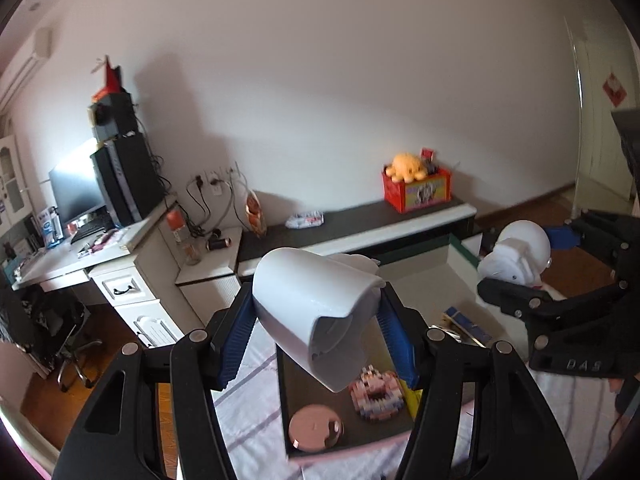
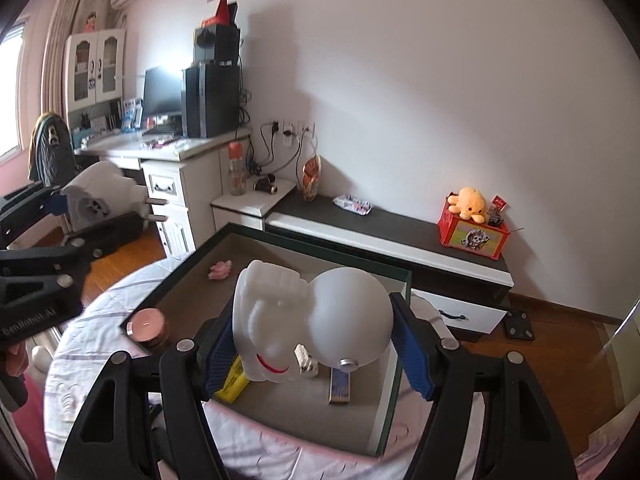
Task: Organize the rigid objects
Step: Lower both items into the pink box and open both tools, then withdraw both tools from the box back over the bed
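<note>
My left gripper (image 1: 316, 304) is shut on a white hollow plastic shell (image 1: 304, 280), gripped between the blue pads (image 1: 236, 344) and held in the air. My right gripper (image 2: 316, 316) is shut on a white figure with a round head (image 2: 348, 312), also off the surface. Both hang over an open dark-rimmed box (image 2: 304, 244) with a grey floor. In the box lie a pink round candle (image 2: 146, 324), a small pink block figure (image 2: 220, 270), a yellow box (image 2: 234, 380) and a blue-edged small box (image 2: 340, 386). The left wrist view shows the right gripper (image 1: 528, 264) at the right.
The box rests on a striped white sheet (image 2: 80, 364). Behind it runs a low cabinet (image 2: 384, 236) bearing a red crate with a yellow plush (image 2: 472, 204). To the left are a white desk (image 2: 172, 152) with a computer and a chair (image 2: 50, 148). Wooden floor lies to the right.
</note>
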The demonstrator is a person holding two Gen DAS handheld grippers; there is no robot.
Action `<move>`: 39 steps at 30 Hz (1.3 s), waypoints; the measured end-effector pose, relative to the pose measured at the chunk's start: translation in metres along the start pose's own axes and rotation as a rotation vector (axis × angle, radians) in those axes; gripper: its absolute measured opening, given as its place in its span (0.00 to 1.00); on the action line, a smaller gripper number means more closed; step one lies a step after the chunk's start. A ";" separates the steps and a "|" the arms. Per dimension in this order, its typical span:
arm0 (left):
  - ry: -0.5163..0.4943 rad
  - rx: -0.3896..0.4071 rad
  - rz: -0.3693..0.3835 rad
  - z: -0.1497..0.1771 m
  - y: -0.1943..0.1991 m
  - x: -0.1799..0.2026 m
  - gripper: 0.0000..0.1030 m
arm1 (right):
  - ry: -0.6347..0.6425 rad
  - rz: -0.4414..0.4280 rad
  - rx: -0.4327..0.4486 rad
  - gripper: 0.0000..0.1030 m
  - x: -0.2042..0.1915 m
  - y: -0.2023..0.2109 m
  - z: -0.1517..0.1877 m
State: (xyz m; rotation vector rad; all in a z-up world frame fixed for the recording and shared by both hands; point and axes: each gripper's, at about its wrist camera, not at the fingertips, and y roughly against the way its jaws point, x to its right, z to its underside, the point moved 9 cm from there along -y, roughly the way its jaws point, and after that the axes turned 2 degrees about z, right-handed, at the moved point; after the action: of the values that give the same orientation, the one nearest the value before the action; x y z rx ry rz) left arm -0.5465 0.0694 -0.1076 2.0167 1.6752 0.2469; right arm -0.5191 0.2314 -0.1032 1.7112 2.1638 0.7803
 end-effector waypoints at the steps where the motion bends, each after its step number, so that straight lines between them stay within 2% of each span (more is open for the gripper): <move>1: -0.004 -0.024 0.009 0.001 -0.015 0.003 0.59 | 0.005 -0.003 -0.020 0.69 0.000 -0.010 0.000; 4: -0.015 -0.126 0.049 0.012 -0.059 0.015 0.59 | 0.014 -0.010 -0.086 0.69 0.001 -0.044 0.004; 8: -0.035 -0.233 0.047 0.037 -0.101 0.022 0.59 | 0.019 -0.030 -0.188 0.69 -0.001 -0.087 0.018; 14: -0.045 -0.313 0.027 0.060 -0.122 0.023 0.59 | 0.045 -0.041 -0.296 0.69 -0.002 -0.124 0.038; 19: -0.043 -0.327 -0.002 0.069 -0.124 0.019 0.60 | 0.049 -0.053 -0.325 0.69 -0.006 -0.131 0.047; 21: -0.040 -0.325 -0.026 0.069 -0.120 0.014 0.65 | 0.045 -0.058 -0.322 0.69 -0.008 -0.132 0.048; 22: -0.039 -0.313 -0.043 0.067 -0.117 0.011 0.68 | 0.043 -0.059 -0.315 0.69 -0.009 -0.131 0.049; 24: -0.020 -0.293 -0.062 0.064 -0.108 0.002 0.79 | 0.035 -0.058 -0.297 0.71 -0.010 -0.125 0.047; 26: 0.009 -0.260 -0.077 0.060 -0.092 -0.006 0.87 | 0.029 -0.058 -0.262 0.78 -0.011 -0.115 0.042; 32: 0.057 -0.110 -0.109 0.043 -0.022 -0.018 1.00 | -0.002 -0.032 -0.118 0.81 -0.013 -0.057 0.021; 34: 0.064 -0.056 -0.105 0.039 0.006 -0.018 1.00 | -0.015 -0.020 -0.066 0.84 -0.014 -0.033 0.017; 35: 0.069 -0.038 -0.102 0.039 0.020 -0.017 1.00 | -0.023 -0.013 -0.044 0.88 -0.015 -0.019 0.015; 36: 0.079 -0.020 -0.104 0.038 0.034 -0.017 1.00 | -0.028 -0.004 -0.026 0.97 -0.016 -0.007 0.015; 37: 0.090 0.002 -0.105 0.038 0.049 -0.017 1.00 | -0.031 0.009 -0.004 1.00 -0.016 0.006 0.015; 39: 0.111 0.040 -0.106 0.040 0.077 -0.017 1.00 | -0.034 0.028 0.051 1.00 -0.020 0.038 0.016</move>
State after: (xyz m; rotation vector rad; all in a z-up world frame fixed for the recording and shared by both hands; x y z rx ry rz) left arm -0.4661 0.0339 -0.1019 1.9673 1.8632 0.2956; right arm -0.4742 0.2224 -0.0969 1.7704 2.1588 0.7033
